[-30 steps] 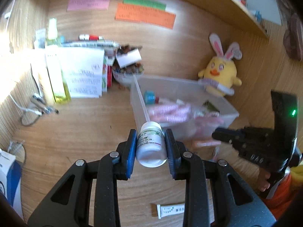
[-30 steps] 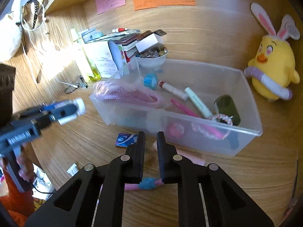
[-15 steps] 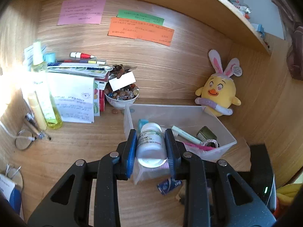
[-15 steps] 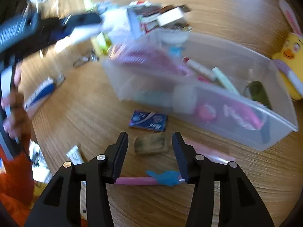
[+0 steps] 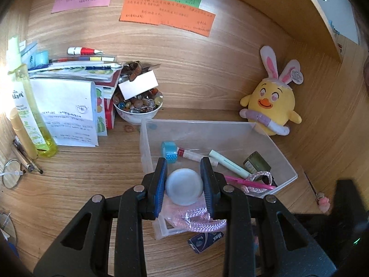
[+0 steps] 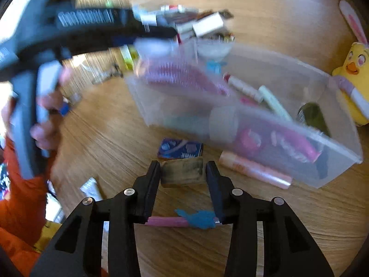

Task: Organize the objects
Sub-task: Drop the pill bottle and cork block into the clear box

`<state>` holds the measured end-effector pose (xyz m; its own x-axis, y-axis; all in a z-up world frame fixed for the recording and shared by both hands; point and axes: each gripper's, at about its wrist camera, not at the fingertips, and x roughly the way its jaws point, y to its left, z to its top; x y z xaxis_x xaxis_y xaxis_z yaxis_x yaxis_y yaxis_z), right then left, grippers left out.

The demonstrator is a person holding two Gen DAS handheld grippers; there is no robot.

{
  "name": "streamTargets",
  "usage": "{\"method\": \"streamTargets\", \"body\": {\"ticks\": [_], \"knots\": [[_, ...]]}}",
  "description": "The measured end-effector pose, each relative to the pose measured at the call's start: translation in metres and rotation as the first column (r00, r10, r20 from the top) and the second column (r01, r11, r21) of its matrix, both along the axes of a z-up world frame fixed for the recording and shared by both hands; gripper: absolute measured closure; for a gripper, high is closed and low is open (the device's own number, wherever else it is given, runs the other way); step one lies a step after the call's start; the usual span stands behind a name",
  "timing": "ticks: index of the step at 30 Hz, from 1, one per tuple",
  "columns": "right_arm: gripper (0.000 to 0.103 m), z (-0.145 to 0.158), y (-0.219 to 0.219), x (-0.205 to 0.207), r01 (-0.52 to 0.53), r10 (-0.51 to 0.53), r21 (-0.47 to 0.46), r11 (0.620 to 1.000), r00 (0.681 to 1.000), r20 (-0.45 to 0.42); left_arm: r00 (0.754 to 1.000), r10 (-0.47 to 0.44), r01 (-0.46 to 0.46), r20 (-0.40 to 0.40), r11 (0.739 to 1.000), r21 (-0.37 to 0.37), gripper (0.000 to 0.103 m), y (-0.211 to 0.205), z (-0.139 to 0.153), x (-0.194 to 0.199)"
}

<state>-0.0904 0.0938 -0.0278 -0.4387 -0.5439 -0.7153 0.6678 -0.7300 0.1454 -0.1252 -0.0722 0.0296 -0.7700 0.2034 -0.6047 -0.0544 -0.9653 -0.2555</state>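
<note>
My left gripper is shut on a white pill bottle, held above the near left corner of the clear plastic bin. The bin holds a blue tape roll, pens, a dark green box and pink cord. My right gripper is open, low over the desk, its fingers either side of a small brown block. A pink pen with a blue piece lies under it. The left gripper with the bottle shows blurred above the bin.
A dark blue packet and a pink tube lie on the desk before the bin. A bowl of beads, papers, a yellow bottle and a chick plush stand at the back. A small white tube lies left.
My left gripper carried the bottle forward and tipped down over the bin's near corner. My right gripper opened wider and dropped toward the brown block, which now sits between its fingers.
</note>
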Motion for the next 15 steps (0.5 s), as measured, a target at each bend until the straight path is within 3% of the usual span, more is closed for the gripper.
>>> {"method": "streamTargets", "body": {"ticks": [5,10,12,14,15], "knots": [[0.066,0.036,0.020,-0.001,0.067,-0.074,-0.075,0.995,0.993,-0.089,1.000,-0.006,0.006,0.007,1.000,0.005,0.074,0.001,-0.002,-0.002],[0.065,0.053,0.036,-0.019,0.164,-0.177,-0.108,0.981,0.976,-0.130,1.000,-0.012,0.012,-0.013,1.000,0.002,0.073,0.003,0.004,0.005],[0.066,0.053,0.040,-0.029,0.206,-0.218,-0.104,0.973,0.967,-0.129,1.000,-0.009,0.009,-0.022,1.000,-0.005,0.068,0.004,0.007,0.009],[0.066,0.050,0.038,-0.042,0.240,-0.251,-0.093,0.966,0.960,-0.123,0.999,0.003,-0.004,-0.034,1.000,-0.017,0.048,0.004,0.010,0.017],[0.066,0.047,0.036,-0.049,0.256,-0.265,-0.085,0.963,0.956,-0.123,0.999,0.013,-0.015,-0.044,1.000,-0.024,0.043,0.004,0.011,0.021]]}}
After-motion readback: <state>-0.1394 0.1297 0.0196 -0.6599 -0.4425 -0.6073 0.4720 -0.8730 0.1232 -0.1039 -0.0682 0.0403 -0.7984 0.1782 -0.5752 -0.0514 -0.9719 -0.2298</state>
